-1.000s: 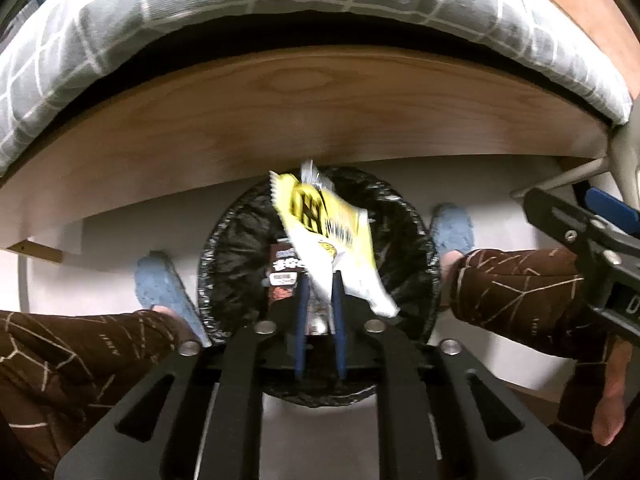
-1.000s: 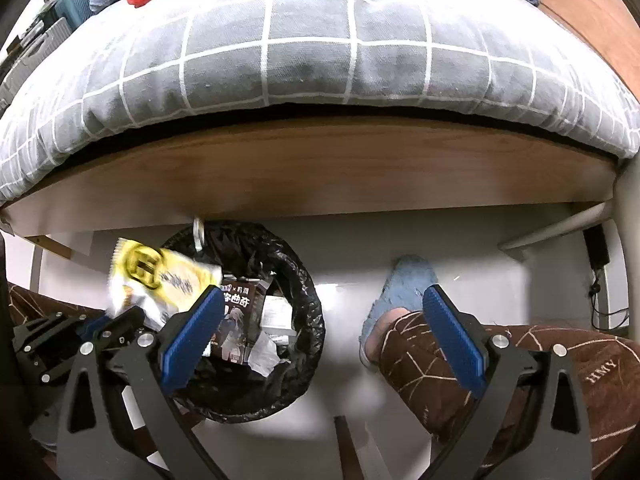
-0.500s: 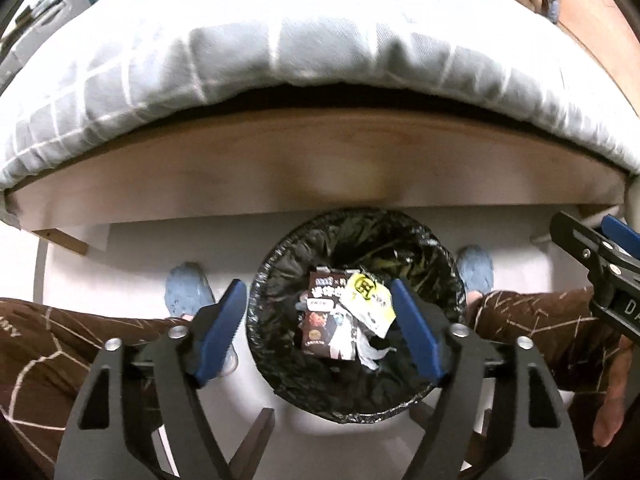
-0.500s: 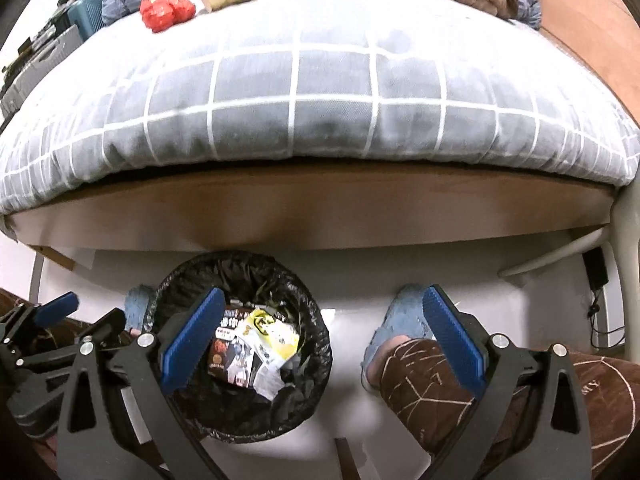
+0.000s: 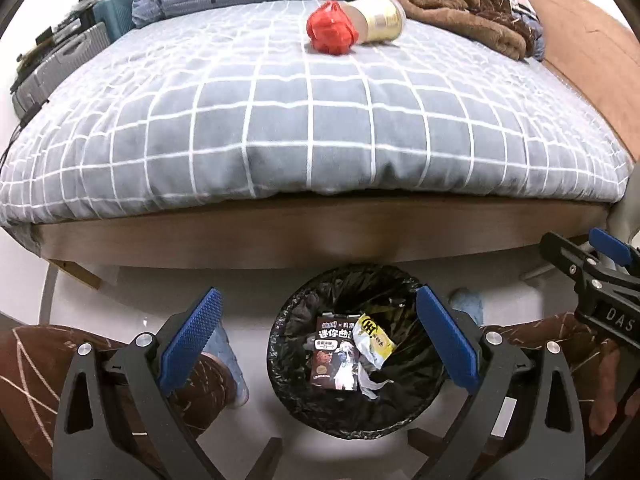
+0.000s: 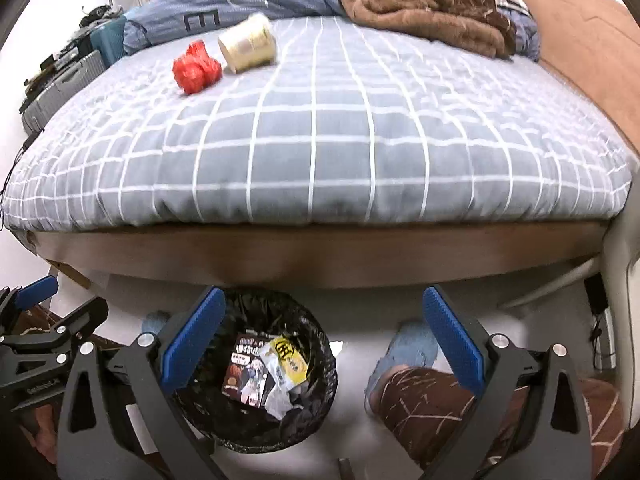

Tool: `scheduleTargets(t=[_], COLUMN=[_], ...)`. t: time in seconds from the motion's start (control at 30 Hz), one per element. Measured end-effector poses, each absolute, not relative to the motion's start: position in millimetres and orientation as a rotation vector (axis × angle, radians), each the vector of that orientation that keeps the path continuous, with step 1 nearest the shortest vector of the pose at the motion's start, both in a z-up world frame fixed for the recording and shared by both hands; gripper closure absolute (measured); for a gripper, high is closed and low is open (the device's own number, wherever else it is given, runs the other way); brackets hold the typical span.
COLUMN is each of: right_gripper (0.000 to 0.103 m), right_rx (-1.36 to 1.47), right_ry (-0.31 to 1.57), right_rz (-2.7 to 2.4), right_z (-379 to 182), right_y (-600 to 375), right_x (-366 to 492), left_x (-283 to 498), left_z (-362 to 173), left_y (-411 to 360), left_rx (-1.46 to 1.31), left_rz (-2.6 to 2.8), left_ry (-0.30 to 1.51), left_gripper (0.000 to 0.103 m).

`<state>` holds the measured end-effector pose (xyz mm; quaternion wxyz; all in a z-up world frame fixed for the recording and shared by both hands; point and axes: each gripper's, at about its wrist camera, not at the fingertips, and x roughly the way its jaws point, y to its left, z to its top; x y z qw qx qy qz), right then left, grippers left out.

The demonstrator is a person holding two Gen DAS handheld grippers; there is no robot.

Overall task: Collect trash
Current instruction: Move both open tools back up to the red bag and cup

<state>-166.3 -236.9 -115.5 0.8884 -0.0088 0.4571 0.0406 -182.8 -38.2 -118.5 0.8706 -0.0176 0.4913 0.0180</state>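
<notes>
From the left gripper's [image 5: 316, 340] camera the black-lined bin [image 5: 352, 420] sits square between its wide-apart blue fingers, and the other tool pokes in at the right edge. The right gripper's [image 6: 320, 340] camera sees the bin [image 6: 320, 412] off to its lower left, partly behind its left finger, and shows more floor with a slippered foot [image 6: 408, 344].

Inside the bin lie a yellow snack wrapper [image 5: 372, 336] and a dark printed packet [image 5: 334, 354], touching. Up on the grey checked bedspread [image 5: 320, 120] a crumpled red wrapper [image 5: 332, 34] lies against a tipped-over paper cup [image 5: 380, 20], well away from the bin; a brown blanket [image 5: 460, 12] is heaped behind. The bed's wooden side rail [image 5: 320, 240] stands between the bin and the mattress.

Both grippers are open and hold nothing, angled down over the person's knees.
</notes>
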Motion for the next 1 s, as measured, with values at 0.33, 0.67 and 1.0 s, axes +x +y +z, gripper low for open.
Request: scheduleTargets(t=[0.33,0.67,1.0], right_gripper=[0.008,0.008,0.008], right_rx=[0.028,-0.013,-0.034], right_ry=[0.890,0.861,0.848], right_rz=[0.088,0.115,0.124], right_z=[-75,-43,-29], right_y=[-242,-231,-226], right_x=[-155,-116,-57], left_x=[-170,-124,-52], left_z=[-79,-46,-27], left_y=[-24,-19,-22], left_rx=[-0.068,-0.082,-0.081], left_rz=[0.060,0.072,0.085], left_ry=[0.968,0.935,0.915], left_gripper=[0.006,0.006,0.006])
